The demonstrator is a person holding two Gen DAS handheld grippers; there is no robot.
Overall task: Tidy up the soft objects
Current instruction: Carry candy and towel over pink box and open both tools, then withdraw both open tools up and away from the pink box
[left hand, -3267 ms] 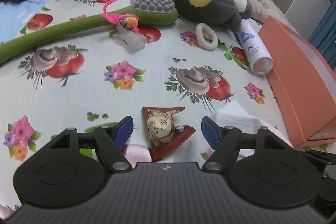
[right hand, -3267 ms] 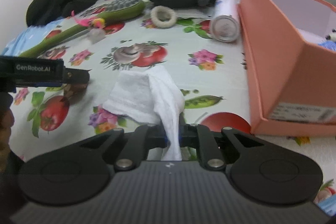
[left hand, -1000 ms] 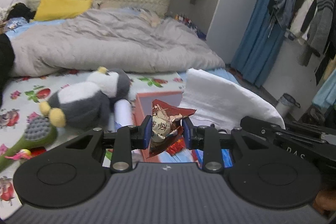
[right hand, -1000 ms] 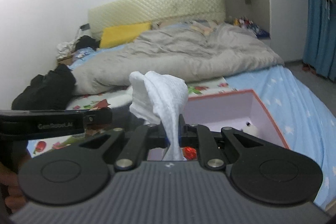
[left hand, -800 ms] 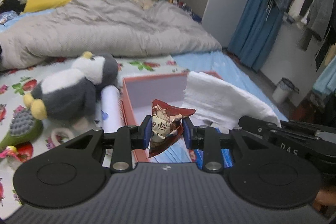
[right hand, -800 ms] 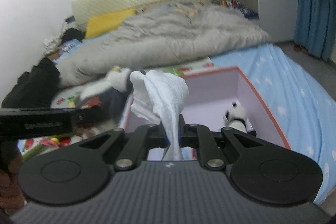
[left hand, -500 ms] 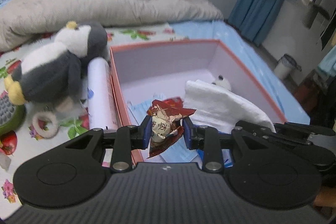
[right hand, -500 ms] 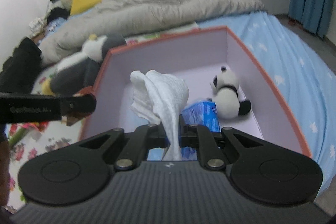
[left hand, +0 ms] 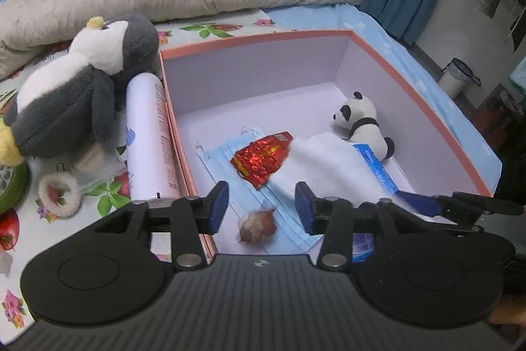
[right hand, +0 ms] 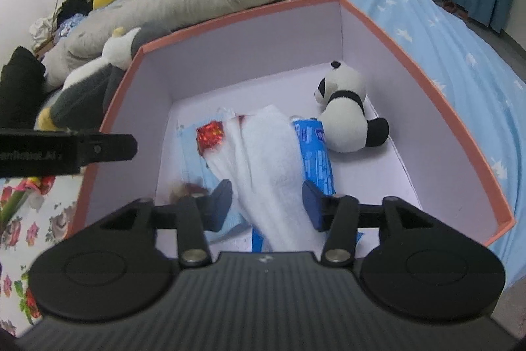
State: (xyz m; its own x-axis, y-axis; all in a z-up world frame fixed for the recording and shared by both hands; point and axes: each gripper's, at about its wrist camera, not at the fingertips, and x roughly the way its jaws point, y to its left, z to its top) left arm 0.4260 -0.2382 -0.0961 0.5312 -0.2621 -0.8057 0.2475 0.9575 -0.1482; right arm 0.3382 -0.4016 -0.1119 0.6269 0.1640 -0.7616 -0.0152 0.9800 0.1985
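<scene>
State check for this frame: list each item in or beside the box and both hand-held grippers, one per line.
Left hand-held gripper: jaws opening, nothing clamped.
Right hand-held gripper: jaws opening, towel between them, unclamped.
White towel: lying in box.
Red snack packet: in box, on face mask.
Panda toy: in box, by far wall.
Orange box: open.
Penguin plush: outside box.

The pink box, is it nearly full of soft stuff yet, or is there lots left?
Partly. Inside the pink cardboard box lie a small plush panda, a white folded towel, a blue face mask and a red foil snack packet. The left gripper and right gripper are opening, gripping nothing. Left outside: the big grey-and-white plush penguin and a white fluffy ring.
</scene>
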